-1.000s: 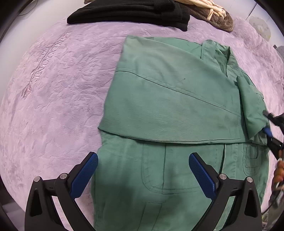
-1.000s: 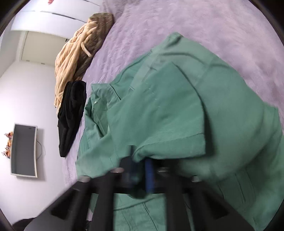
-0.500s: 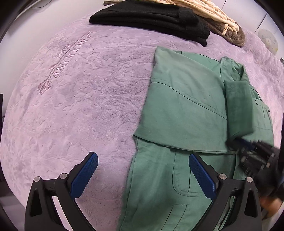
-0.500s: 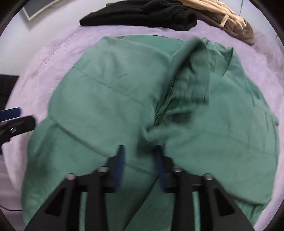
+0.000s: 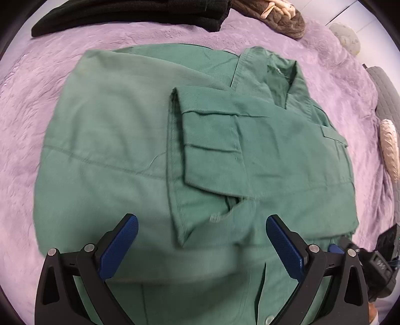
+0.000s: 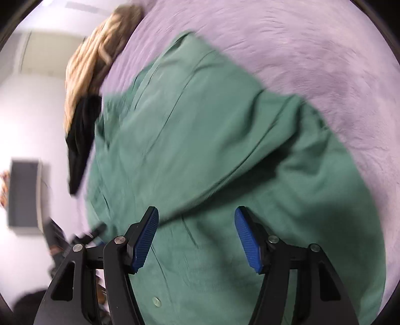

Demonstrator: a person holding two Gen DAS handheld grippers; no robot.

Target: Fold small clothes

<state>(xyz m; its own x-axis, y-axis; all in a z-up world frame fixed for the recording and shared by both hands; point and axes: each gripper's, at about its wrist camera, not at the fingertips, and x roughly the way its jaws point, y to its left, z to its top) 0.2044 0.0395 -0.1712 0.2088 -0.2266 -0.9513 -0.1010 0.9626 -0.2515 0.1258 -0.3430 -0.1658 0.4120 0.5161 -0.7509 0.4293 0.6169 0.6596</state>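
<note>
Since half a second ago the right claw [image 6: 196, 237] has let go of the sleeve [image 5: 212, 150] and now hangs open above the shirt, while the left claw [image 5: 201, 246] has swung over the middle of the cloth. Largest is the purple blanket [image 5: 37, 82] that covers the bed. On it lies the green shirt [image 5: 112, 140] — flat, both sides turned in, collar [image 5: 282, 75] at the far end. That sleeve rests folded across the shirt's middle, its cuff pointing toward the left claw. Beyond the collar, a black garment [image 5: 130, 12] and a tan and brown one [image 5: 280, 15] lie at the blanket's edge. Both claws are open and hold nothing — each hovers over the shirt's near part. A button [image 6: 156, 301] shows between the right claw's fingers [image 6: 146, 240].
</note>
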